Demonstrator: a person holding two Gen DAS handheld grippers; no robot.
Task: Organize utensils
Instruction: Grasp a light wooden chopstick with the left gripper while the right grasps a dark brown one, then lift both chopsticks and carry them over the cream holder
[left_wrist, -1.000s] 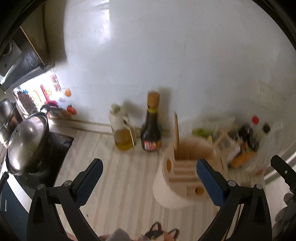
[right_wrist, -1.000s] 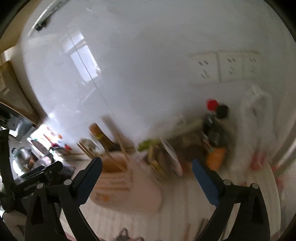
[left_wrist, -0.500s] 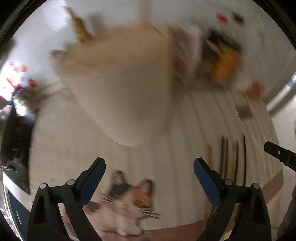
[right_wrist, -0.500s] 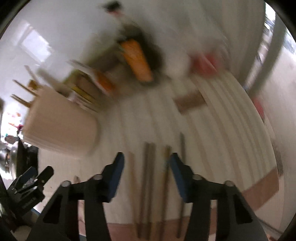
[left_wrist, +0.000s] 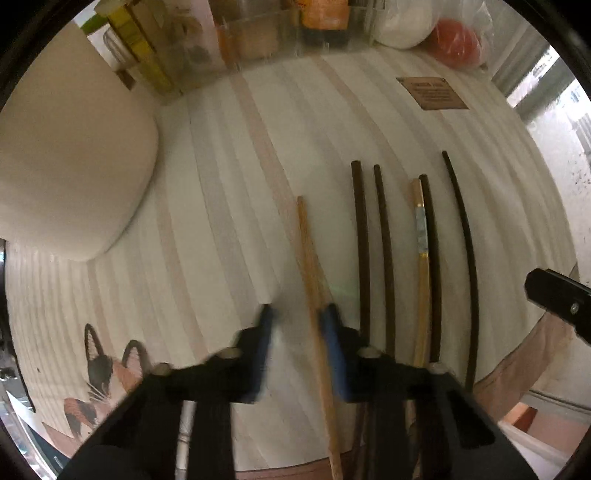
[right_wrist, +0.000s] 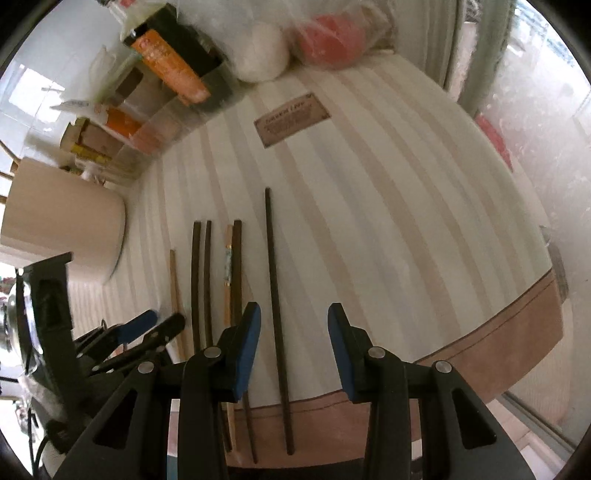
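Note:
Several chopsticks lie side by side on a striped mat. A light wooden chopstick (left_wrist: 314, 295) is leftmost; my left gripper (left_wrist: 297, 314) is low over it, jaws partly closed with the stick between them near the right finger. Dark chopsticks (left_wrist: 364, 251) and a gold-banded one (left_wrist: 421, 240) lie to its right. My right gripper (right_wrist: 293, 325) is open, straddling the rightmost dark chopstick (right_wrist: 275, 295), which lies near its left finger. The cream utensil holder (left_wrist: 70, 177) stands at the left, and also shows in the right wrist view (right_wrist: 62, 218).
A clear organiser with boxes and packets (left_wrist: 236, 40) stands at the back. A bagged red item (left_wrist: 458, 40) and a brown label (left_wrist: 432, 94) sit at the back right. The mat's brown front edge (right_wrist: 480, 339) is close. A cat picture (left_wrist: 99, 373) marks the mat's front left.
Both grippers have swung down from facing the wall and holder to low over the chopsticks. The left jaws have narrowed around the light wooden chopstick.

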